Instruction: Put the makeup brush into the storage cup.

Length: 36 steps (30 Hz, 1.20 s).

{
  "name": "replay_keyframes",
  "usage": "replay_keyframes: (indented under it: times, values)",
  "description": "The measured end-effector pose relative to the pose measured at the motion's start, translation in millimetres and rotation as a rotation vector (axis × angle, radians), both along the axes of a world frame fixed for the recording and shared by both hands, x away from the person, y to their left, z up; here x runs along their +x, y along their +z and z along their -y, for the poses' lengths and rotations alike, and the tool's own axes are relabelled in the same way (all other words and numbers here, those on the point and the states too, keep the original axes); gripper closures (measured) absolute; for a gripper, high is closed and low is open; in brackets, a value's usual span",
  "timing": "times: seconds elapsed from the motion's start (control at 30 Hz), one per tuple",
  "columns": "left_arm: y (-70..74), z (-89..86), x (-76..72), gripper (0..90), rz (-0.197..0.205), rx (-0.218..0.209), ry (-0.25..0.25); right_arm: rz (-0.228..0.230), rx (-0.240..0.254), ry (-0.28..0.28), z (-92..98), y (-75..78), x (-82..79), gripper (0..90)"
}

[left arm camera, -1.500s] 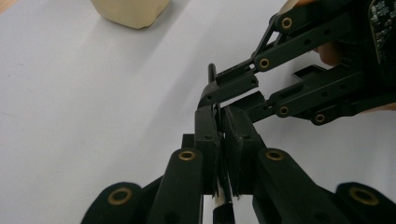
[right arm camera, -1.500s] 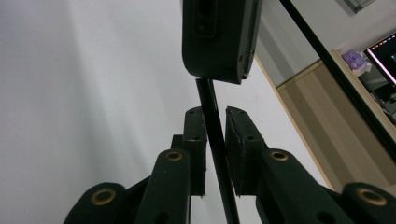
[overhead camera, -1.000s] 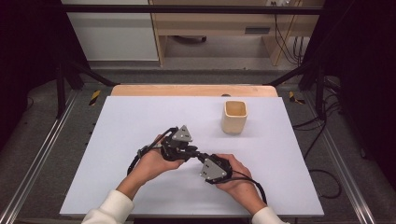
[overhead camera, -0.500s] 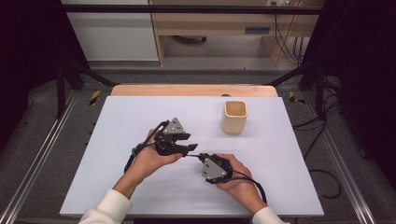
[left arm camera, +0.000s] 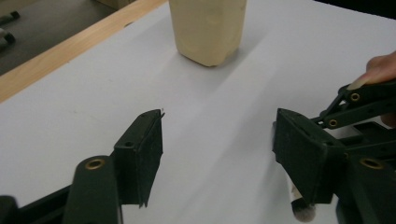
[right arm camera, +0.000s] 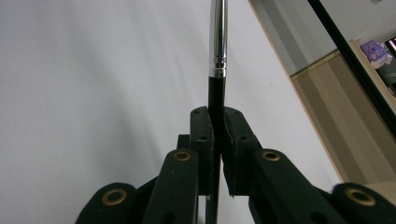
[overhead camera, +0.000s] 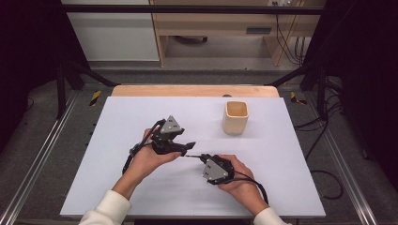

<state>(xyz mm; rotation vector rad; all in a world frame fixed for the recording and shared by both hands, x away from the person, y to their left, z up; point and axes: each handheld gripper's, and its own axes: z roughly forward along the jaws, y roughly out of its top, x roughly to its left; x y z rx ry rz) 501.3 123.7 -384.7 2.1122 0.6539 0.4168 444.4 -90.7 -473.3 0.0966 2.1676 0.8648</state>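
Brush (right arm camera: 217, 42) sits clamped in right gripper (right arm camera: 217, 126), apart from cup (overhead camera: 235, 116).

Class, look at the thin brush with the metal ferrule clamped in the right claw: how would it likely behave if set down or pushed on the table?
The brush looks round and glossy, so it would probably roll and slip easily. Its slim handle suggests it is light and fairly stiff. The right claw pinches it firmly.
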Motion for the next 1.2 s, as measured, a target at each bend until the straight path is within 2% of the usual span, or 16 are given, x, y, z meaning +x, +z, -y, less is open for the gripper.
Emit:
replay_keyframes:
  times: [0.1,0.23,0.4,0.5,0.53,0.57,0.63,0.73,0.83,1.07,1.2]
  values:
    - [-0.3,-4.4,-1.4,21.8,0.029,-0.028,0.026,0.005,-0.004,-0.003,1.4,0.1,-0.4,83.6]
    - [-3.5,-14.7,-2.4,16.2,0.059,-0.066,0.060,0.008,-0.003,-0.012,5.5,0.9,-1.8,83.6]
    - [-15.9,-32.3,-7.6,10.6,0.077,-0.095,0.092,0.022,0.005,-0.022,12.2,3.4,-1.0,83.6]
    - [-22.6,-43.1,-11.5,7.2,0.089,-0.133,0.089,0.020,0.011,-0.036,15.9,4.4,-0.4,83.6]
    - [-24.9,-46.8,-13.7,6.3,0.101,-0.129,0.087,0.025,0.014,-0.040,17.5,4.6,-0.2,83.5]
    - [-27.5,-50.6,-16.8,6.3,0.127,-0.110,0.086,0.025,0.017,-0.047,18.9,5.1,-0.4,83.6]
    - [-30.5,-55.7,-20.9,6.1,0.141,-0.103,0.083,0.026,0.028,-0.057,22.2,6.0,-0.6,83.6]
    - [-35.9,-63.8,-27.7,5.7,0.152,-0.129,0.088,0.030,0.034,-0.071,26.7,7.2,0.2,83.5]
    - [-43.2,-69.8,-35.7,5.7,0.182,-0.121,0.097,0.032,0.036,-0.078,29.8,7.7,2.0,83.5]
    - [-61.3,-79.2,-48.9,4.3,0.191,-0.171,0.164,0.035,0.039,-0.091,33.2,7.9,3.9,83.6]
    - [-62.3,-80.8,-50.3,2.9,0.191,-0.197,0.165,0.044,0.036,-0.096,34.6,9.6,3.1,83.5]
